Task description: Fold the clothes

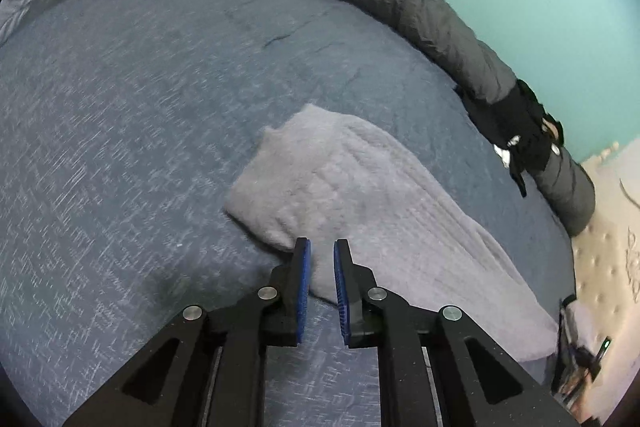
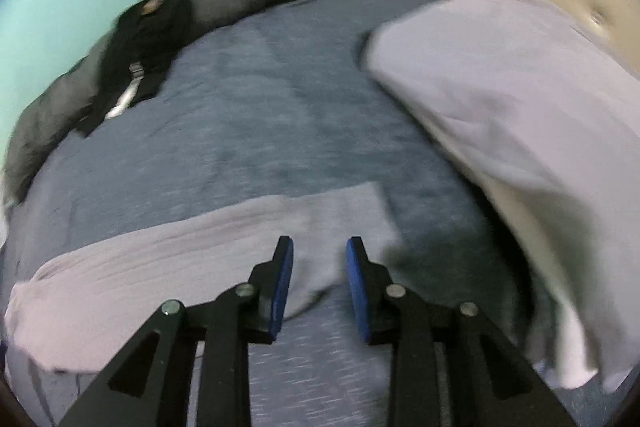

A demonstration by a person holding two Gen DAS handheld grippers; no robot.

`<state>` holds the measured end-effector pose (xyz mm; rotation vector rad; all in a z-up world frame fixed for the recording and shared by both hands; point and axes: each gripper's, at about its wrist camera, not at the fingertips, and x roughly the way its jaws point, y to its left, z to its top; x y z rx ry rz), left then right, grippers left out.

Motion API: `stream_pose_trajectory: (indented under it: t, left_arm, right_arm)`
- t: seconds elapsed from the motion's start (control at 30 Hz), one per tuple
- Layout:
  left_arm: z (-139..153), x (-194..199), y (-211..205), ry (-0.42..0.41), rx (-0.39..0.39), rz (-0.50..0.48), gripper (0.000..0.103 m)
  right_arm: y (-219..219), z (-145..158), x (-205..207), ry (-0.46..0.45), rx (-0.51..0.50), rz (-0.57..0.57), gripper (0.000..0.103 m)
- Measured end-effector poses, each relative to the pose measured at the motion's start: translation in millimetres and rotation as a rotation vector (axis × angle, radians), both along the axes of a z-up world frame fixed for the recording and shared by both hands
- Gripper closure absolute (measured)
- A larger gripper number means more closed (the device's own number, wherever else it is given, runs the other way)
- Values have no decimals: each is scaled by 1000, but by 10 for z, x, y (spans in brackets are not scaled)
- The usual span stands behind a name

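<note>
Your grey knit garment [image 1: 360,203] lies on the blue bedspread [image 1: 140,107] as a long, narrow band, already doubled lengthwise by the look of its thick rounded edges, so I judge the first fold done and the crosswise folds into a compact stack still to come. In the left wrist view it runs from just past the fingertips away toward the far right, and its near left corner sits right at the tips. Your left gripper [image 1: 322,251] points steeply down at that corner with its jaws only a narrow gap apart; nothing is pinched between the blue pads, and cloth shows through the gap beyond them. Your right gripper [image 2: 320,247] also tilts steeply down, over the other end of the garment, with its jaws moderately apart and empty; the garment's near edge passes just beneath the tips, and I cannot tell whether they touch it. Well apart from the work, a pale pillow [image 2: 500,99] lies on the right, and a dark grey bolster [image 1: 420,11] with a black item [image 1: 516,131] on it lines the far edge.
</note>
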<state>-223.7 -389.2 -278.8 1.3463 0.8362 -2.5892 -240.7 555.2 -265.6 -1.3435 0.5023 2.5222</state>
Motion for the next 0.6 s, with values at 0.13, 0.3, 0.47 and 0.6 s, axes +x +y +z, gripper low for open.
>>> stream_pose_trajectory:
  t: [0.13, 0.3, 0.47, 0.6]
  left_arm:
    - [-26, -183, 235, 1, 8, -72, 82]
    - [-119, -463, 539, 0, 5, -155, 64]
    - [-182, -706, 717, -10, -28, -210, 62]
    - [-203, -838, 770, -4, -55, -245, 50]
  right_arm:
    - [-553, 15, -285, 17, -53, 172, 54]
    - [-1490, -118, -666, 4, -107, 403, 53]
    - [-2355, -289, -1049, -17, -121, 596, 53]
    - [-2868, -403, -1332, -34, -112, 703, 52]
